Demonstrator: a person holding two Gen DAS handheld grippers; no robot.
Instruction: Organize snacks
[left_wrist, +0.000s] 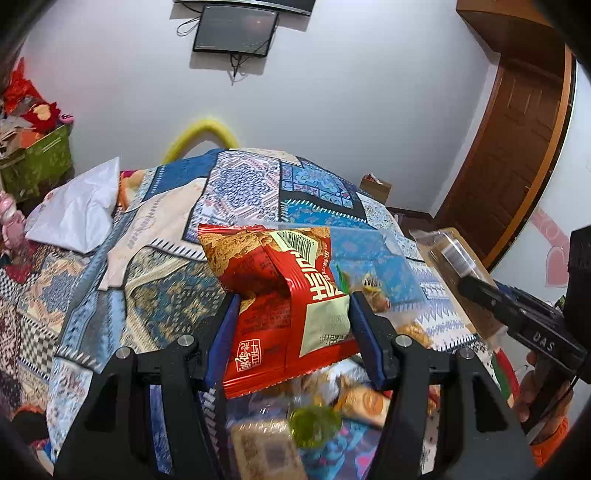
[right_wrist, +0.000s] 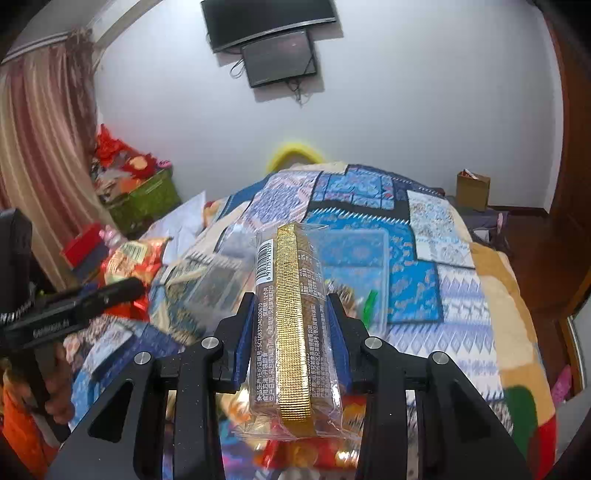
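Because the red snack bag (left_wrist: 284, 306) is puffy, light and crinkly, it looks best pinched across its middle, as the left gripper (left_wrist: 291, 321) does now, jaws partly closed on both sides. Beside it, the stiffer clear-wrapped gold packet (right_wrist: 295, 325) sits edge-up in the right gripper (right_wrist: 291, 332), narrowly clamped. Loose snacks (left_wrist: 354, 398) lie below on the patterned bedspread (left_wrist: 240, 188).

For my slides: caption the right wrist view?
Right gripper clamps a gold-striped snack pack above a patchwork quilt.
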